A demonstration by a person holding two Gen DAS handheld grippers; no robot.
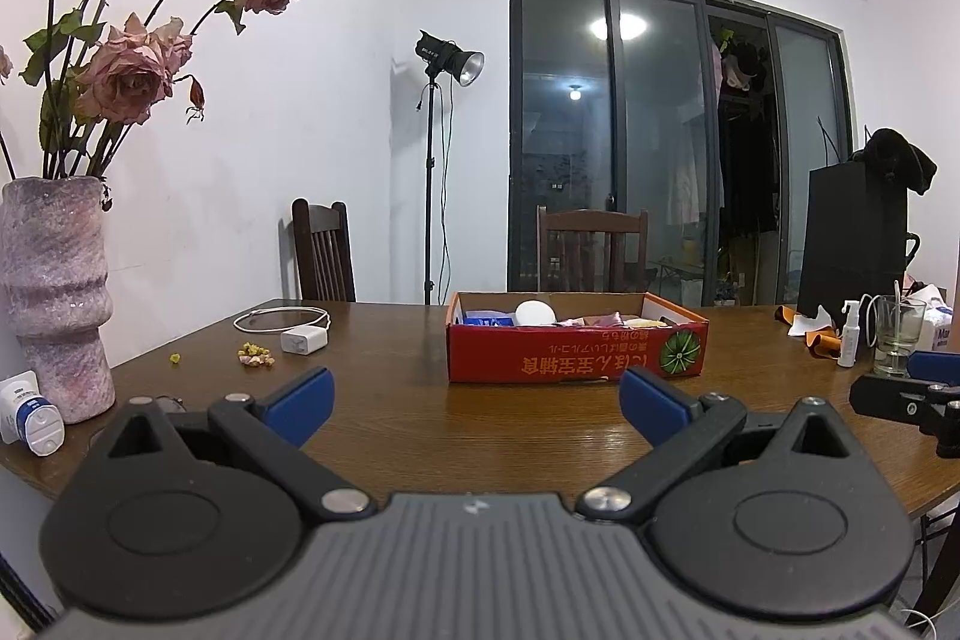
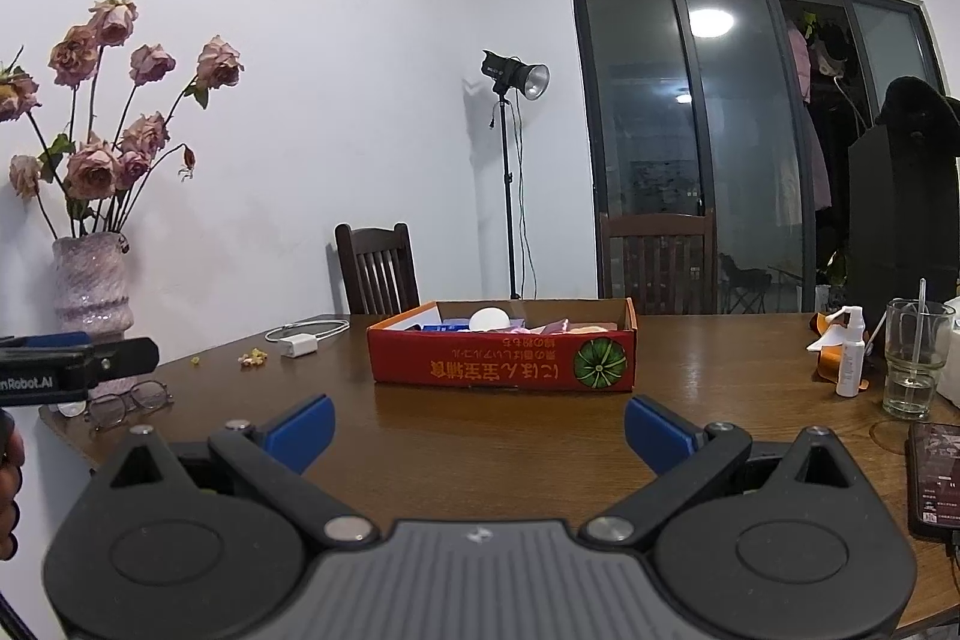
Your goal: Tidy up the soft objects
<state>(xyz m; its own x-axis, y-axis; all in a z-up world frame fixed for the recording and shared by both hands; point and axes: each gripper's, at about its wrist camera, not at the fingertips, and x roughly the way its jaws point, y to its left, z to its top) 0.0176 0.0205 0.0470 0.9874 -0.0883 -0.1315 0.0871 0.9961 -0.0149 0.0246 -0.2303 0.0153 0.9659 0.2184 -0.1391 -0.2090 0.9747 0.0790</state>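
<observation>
Left gripper: spread wide on my feed, blue pads far apart, nothing between them; it hovers over bare wood at the near edge of the table.
Right gripper: I see its jaws equally wide, gripping nothing, above the same tabletop.
Red box: straight ahead of both claws, well apart from them, sitting flat on the table with its printed side toward me.
Soft objects: inside the box I make out a white ball, a pink piece and blue packaging; the rest is hidden by the wall.
Left side: white charger with coiled cable, small yellow crumbs, pink vase of dried roses, glasses.
Right side: spray bottle, drinking glass, phone near my right claw.
</observation>
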